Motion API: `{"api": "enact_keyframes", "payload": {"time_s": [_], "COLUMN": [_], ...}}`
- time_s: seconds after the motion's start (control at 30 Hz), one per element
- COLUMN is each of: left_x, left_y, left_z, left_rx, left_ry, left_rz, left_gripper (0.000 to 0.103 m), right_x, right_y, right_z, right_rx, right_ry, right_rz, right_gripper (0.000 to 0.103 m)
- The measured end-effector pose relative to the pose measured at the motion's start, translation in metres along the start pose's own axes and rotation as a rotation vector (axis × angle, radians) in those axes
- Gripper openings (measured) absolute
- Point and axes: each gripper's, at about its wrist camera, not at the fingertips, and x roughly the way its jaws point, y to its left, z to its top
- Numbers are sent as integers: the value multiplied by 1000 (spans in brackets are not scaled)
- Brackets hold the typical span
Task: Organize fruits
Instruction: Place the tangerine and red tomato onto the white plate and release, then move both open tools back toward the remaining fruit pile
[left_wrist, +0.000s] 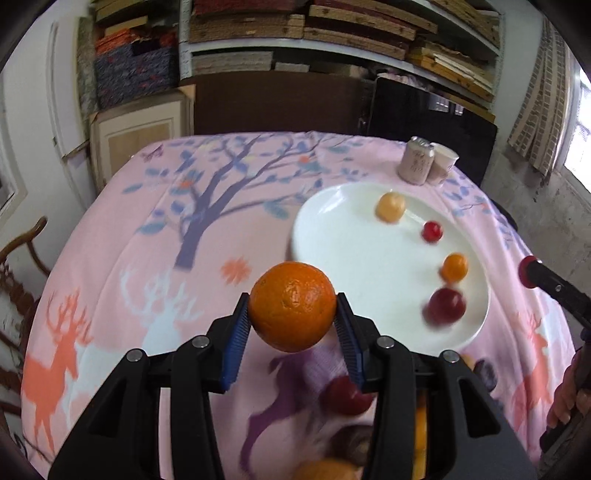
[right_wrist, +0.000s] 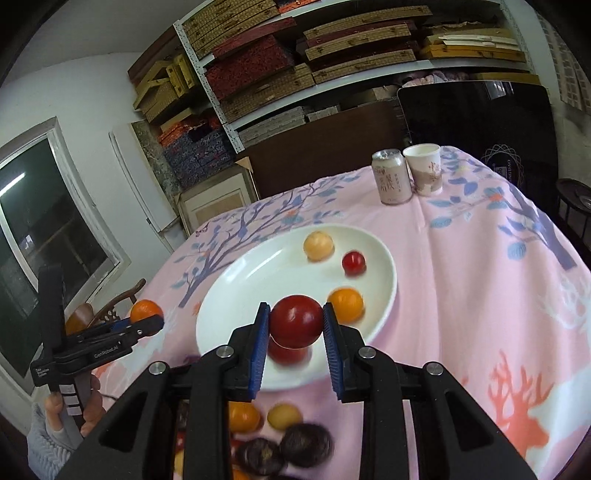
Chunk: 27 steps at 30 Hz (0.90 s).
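Mid-carry, both loaded: left tool (left_wrist: 293, 317) clamped on orange (left_wrist: 293, 305), right tool (right_wrist: 295, 325) pinching red fruit (right_wrist: 296, 320) above white plate (right_wrist: 236, 295). Next probably: lower red toward plate's 6 o'clock, release, then bring orange over.

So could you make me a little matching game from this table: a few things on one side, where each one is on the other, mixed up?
Things:
1. large orange
2. dark red fruit
3. pale yellow fruit
4. drink can

Places:
A. beside the paper cup, at the far end of the table
B. pinched in the left gripper
C. lying on the white plate, far side
D. pinched in the right gripper, above the plate

Pairs: 1-B, 2-D, 3-C, 4-A
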Motion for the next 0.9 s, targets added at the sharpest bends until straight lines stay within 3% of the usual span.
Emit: {"api": "enact_keyframes", "payload": {"time_s": [0.13, 0.3, 0.33, 0.37, 0.43, 0.47, 0.6, 0.73, 0.9], "left_x": [31, 67, 70, 70, 67, 62, 42, 22, -6], "left_y": [-20, -31, -32, -31, -30, -29, -26, -18, 14], "left_z": [25, 28, 28, 29, 29, 30, 32, 27, -8], "left_rx": [14, 51, 54, 51, 38, 35, 32, 32, -35], "left_ry": [32, 110, 113, 104, 85, 72, 26, -16, -33], "left_rz": [-11, -26, -31, -39, -55, -67, -86, -58, -14], "left_gripper": [45, 45, 46, 55, 75, 79, 80, 84, 89], "right_x": [39, 77, 79, 78, 73, 68, 59, 55, 26], "right_y": [13, 19, 17, 14, 8, 5, 6, -1, -23], "right_z": [20, 19, 18, 17, 19, 20, 19, 15, -2], "right_rx": [-50, -58, -55, -53, -40, -25, -29, -36, 51], "right_ry": [51, 81, 85, 83, 56, 37, 5, -7, -32], "right_rz": [-12, -10, -9, -1, -6, 0, -1, -44, -74], "right_gripper": [29, 31, 33, 40, 52, 58, 61, 68, 74]}}
